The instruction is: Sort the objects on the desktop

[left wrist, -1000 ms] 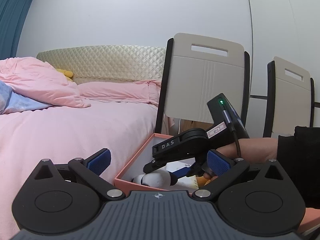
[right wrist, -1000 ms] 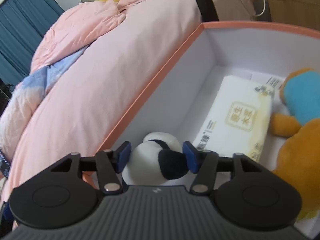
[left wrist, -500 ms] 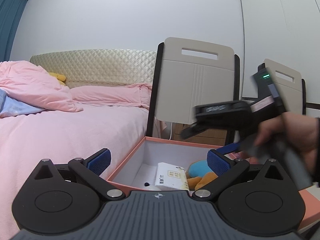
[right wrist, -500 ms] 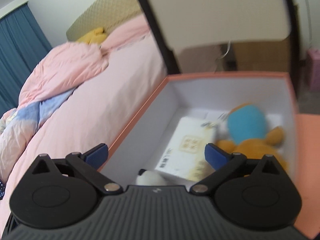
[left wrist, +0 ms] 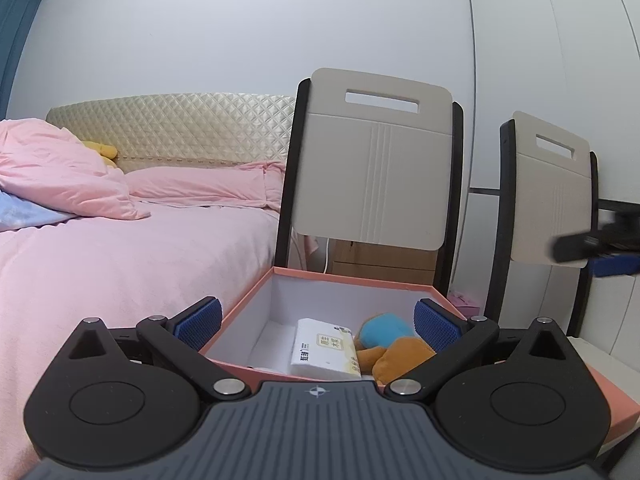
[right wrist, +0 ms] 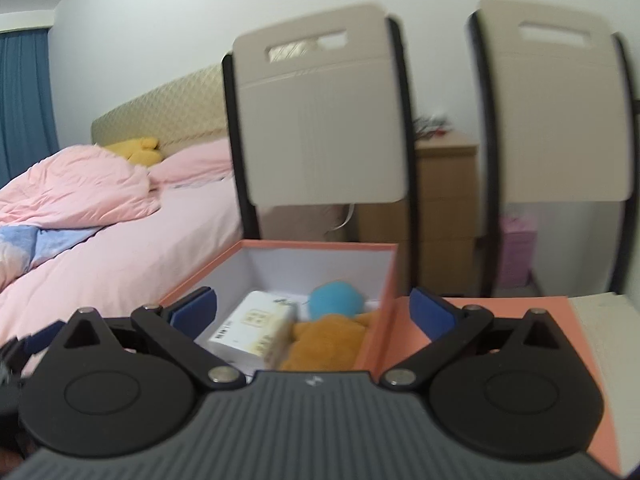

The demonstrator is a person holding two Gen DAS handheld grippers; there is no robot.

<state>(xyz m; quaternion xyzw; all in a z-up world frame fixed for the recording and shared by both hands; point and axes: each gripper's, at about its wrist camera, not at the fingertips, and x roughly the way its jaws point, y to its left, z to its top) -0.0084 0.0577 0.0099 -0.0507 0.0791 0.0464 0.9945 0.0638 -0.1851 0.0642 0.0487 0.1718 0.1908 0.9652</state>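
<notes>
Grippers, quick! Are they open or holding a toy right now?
Left gripper: open, holding nothing.
Right gripper: open, holding nothing.

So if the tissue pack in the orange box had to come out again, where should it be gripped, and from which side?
Probably from above, closing across its narrow width. The tissue pack lies flat on the floor of the orange box, with the orange and blue plush toy against its right side, so a sideways approach looks blocked. Both the left hand-held gripper and right hand-held gripper are open.
</notes>
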